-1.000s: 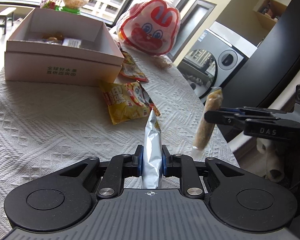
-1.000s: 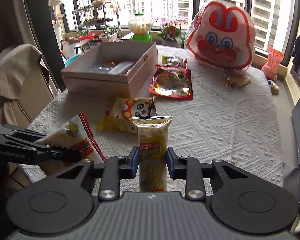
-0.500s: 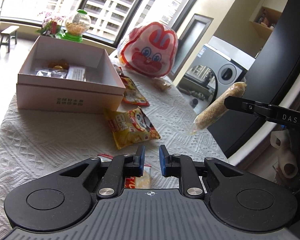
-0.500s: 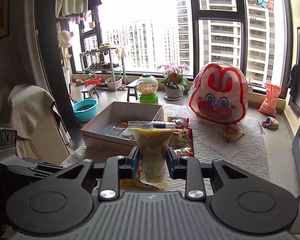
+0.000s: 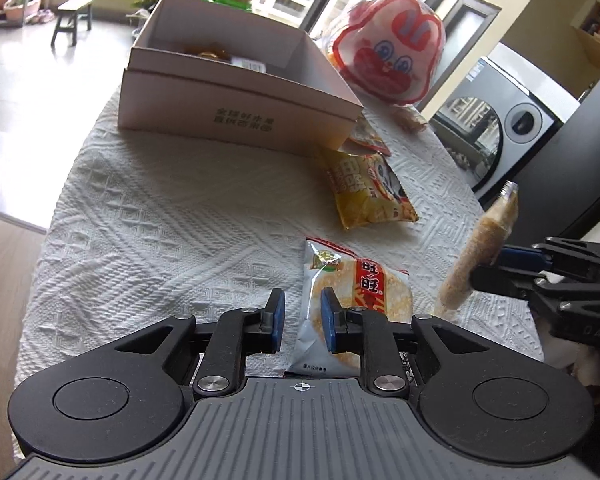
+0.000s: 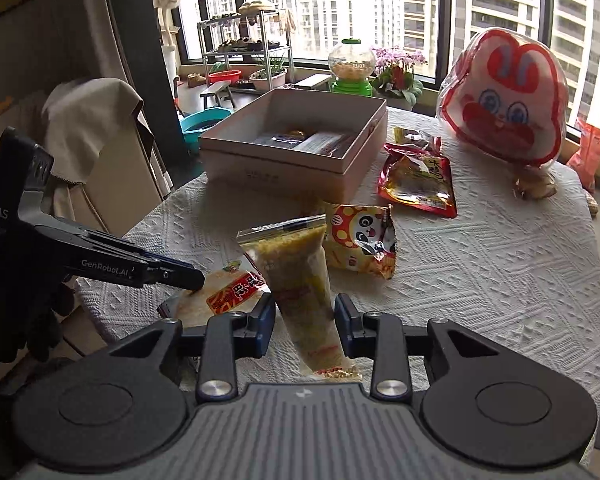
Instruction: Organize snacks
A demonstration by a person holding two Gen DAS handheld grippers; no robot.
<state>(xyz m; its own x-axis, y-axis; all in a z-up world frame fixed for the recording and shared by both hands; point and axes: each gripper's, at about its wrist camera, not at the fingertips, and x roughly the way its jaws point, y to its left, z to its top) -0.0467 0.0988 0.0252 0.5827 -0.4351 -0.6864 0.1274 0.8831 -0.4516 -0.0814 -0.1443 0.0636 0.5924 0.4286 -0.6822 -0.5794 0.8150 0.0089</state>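
**Grippers opening around two snack packs, in front of the box**

Left gripper (image 5: 301, 316): jaws opening, with the pads apart. A cracker pack (image 5: 360, 292) lies flat on the white cloth (image 5: 160, 220) under and between them. The left pad is clear of the pack; the right pad overlaps its edge in this view, and nothing is clamped. The pack lies nearer the camera than the box (image 5: 236, 120) and well apart from it.

Right gripper (image 6: 304, 320): jaws opening. A tube pack (image 6: 300, 280) of yellow grains stands tilted between the pads, with its top leaning left and its lower end on the cloth. A narrow gap shows on each side, so the pads do not press on it. It is also in front of the box, just right of the cracker pack.

Box: open-topped cardboard, holding a few small wrapped items. A yellow panda bag (image 5: 364, 188) lies just off its near right corner. A red pouch (image 6: 416, 184) lies beside its right wall. A rabbit-face bag (image 6: 504, 104) stands farther to the right of the box, toward the window.
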